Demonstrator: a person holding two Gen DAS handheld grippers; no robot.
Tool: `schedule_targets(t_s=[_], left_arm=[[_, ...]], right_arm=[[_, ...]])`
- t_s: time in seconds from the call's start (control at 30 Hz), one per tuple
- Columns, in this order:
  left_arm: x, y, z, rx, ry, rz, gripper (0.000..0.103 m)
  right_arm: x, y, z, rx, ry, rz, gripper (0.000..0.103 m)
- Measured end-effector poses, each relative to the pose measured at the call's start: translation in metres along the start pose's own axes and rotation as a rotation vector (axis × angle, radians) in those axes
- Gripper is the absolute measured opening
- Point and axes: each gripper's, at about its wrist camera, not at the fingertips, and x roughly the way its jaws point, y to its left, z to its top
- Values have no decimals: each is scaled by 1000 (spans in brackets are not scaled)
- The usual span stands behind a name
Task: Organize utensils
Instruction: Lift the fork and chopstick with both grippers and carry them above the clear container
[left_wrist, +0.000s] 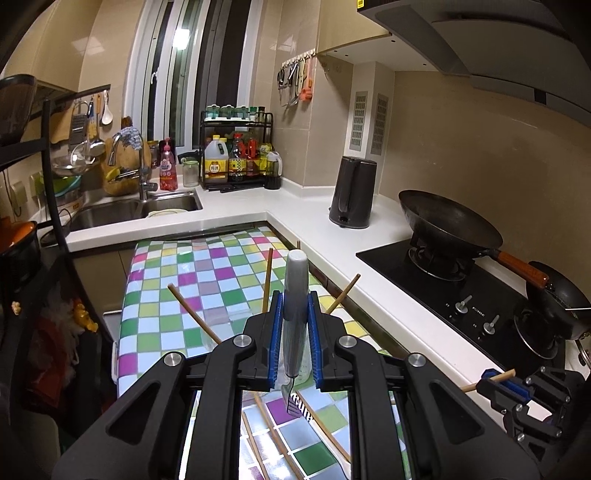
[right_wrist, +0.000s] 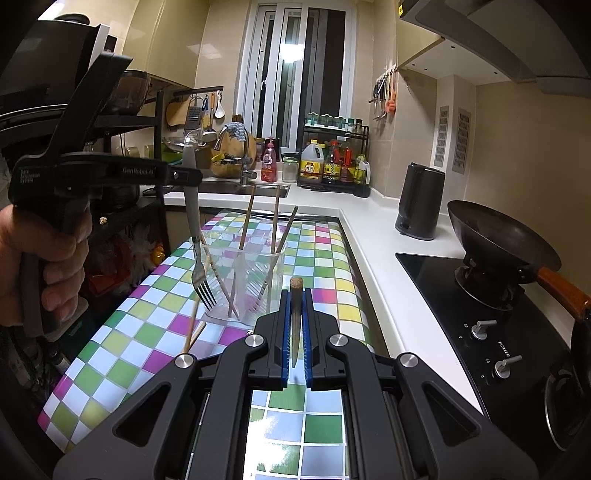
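My left gripper is shut on a grey-handled fork, held upright with tines down. In the right wrist view the left gripper holds the fork just above the left rim of a clear plastic cup that holds several wooden chopsticks. My right gripper is shut on a single wooden chopstick, in front of the cup to its right; it shows at the right edge of the left wrist view. Loose chopsticks lie on the checkered tablecloth.
A white counter runs along the right with a black kettle, a wok on a black hob, and a second pan. A sink and a bottle rack stand at the back.
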Motion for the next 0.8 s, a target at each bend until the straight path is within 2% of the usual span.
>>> schedule_targets(t_s=[0.37, 0.8], left_arm=[[-4, 4, 5, -20, 8, -10, 13], [-18, 16, 25, -5, 2, 1, 13]], right_arm=[[3, 1, 9, 5, 8, 25, 6], [5, 7, 84, 5, 5, 141, 6]])
